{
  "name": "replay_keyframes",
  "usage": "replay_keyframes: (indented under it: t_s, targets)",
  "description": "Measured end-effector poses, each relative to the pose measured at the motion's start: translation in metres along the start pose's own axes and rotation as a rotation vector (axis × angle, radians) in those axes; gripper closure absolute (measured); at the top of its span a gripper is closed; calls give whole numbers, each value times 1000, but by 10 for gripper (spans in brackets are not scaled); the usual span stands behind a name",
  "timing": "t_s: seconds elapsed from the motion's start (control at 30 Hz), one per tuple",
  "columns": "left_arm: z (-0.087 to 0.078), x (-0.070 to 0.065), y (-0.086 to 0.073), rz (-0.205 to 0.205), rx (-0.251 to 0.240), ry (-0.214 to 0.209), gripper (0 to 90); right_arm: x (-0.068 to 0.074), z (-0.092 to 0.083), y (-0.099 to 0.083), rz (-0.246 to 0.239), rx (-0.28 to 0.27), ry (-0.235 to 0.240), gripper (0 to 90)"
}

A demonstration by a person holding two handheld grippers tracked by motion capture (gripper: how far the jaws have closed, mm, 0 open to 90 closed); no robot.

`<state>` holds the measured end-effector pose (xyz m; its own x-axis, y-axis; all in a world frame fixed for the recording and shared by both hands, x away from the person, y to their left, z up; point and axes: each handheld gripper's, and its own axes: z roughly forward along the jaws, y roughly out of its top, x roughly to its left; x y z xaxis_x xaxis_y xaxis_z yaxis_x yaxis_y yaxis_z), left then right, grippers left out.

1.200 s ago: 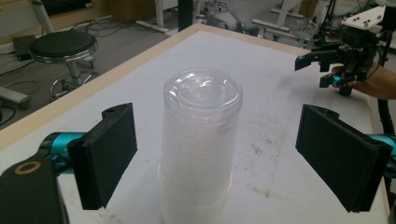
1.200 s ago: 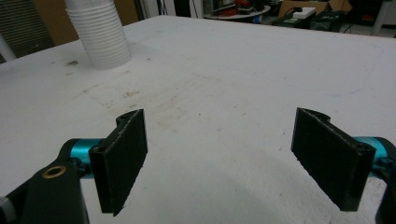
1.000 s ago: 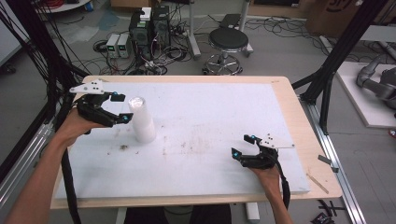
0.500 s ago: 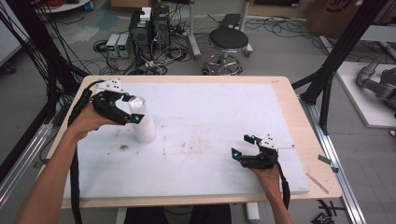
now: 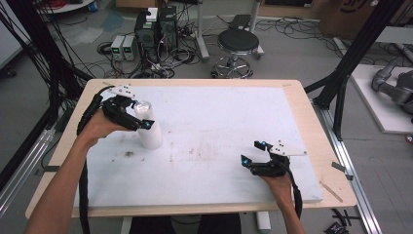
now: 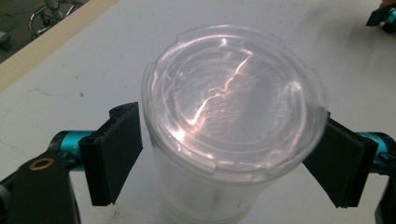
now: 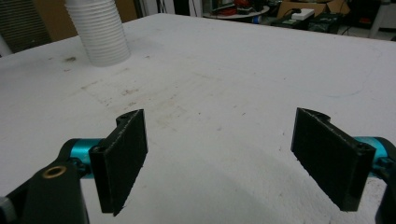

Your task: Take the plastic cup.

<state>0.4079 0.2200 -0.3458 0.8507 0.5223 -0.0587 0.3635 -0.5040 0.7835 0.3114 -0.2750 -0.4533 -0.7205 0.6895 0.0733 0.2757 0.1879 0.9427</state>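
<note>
A stack of white ribbed cups (image 5: 151, 136) capped with a clear plastic lid (image 6: 233, 102) stands upright on the left of the white table top (image 5: 219, 122). My left gripper (image 5: 140, 114) reaches over it from the left, its jaws on either side of the stack just below the lid. In the left gripper view, that gripper (image 6: 219, 158) has been closing; a thin gap remains at the left pad (image 6: 112, 154). My right gripper (image 5: 253, 152) rests near the front right of the table, open and empty. In the right gripper view (image 7: 219, 158), the cup stack (image 7: 100, 32) stands far off.
The white board lies on a wooden table (image 5: 311, 126). Small dark smudges (image 5: 129, 154) mark the board in front of the cups. A stool (image 5: 238, 44) and electronics boxes with cables (image 5: 156, 29) stand on the floor beyond the far edge.
My left gripper has moved right from beside the cup stack and sunk so its jaws straddle the top of the stack, and they have narrowed. The right gripper has stayed put.
</note>
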Motion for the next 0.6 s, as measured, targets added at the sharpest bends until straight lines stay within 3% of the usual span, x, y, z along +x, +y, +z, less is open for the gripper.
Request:
replay_keyframes:
  t_s: [0.6]
  targets:
    - [5, -2, 0, -1, 12, 0, 306, 1, 0, 0, 1, 10, -4, 184]
